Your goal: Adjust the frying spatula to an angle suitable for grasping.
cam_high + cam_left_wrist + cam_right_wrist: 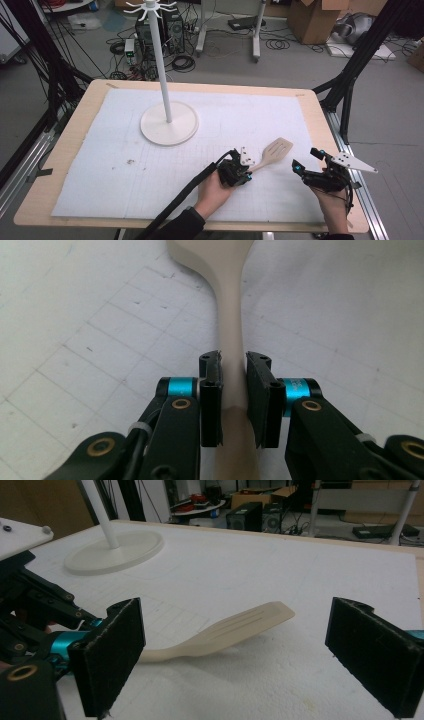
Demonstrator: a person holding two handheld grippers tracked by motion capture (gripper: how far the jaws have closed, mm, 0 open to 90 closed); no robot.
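A cream slotted spatula [274, 151] lies near the front right of the white mat, its blade pointing away to the right. My left gripper [248, 172] is shut on its handle. In the left gripper view both black pads press the narrow handle [227, 315] from either side, at my left gripper [234, 375]. My right gripper [306, 159] stands just right of the spatula, open, with nothing between its pads. In the right gripper view the spatula [235, 630] lies ahead between my wide-apart jaws, and the left gripper [30, 630] holds its handle end at the left.
A white stand [169, 123] with a round base, a tall pole and hooks on top rises at the mat's far middle; its base [114, 552] shows at the upper left. The wooden table edge [320, 125] runs close on the right. Cables and boxes lie on the floor beyond.
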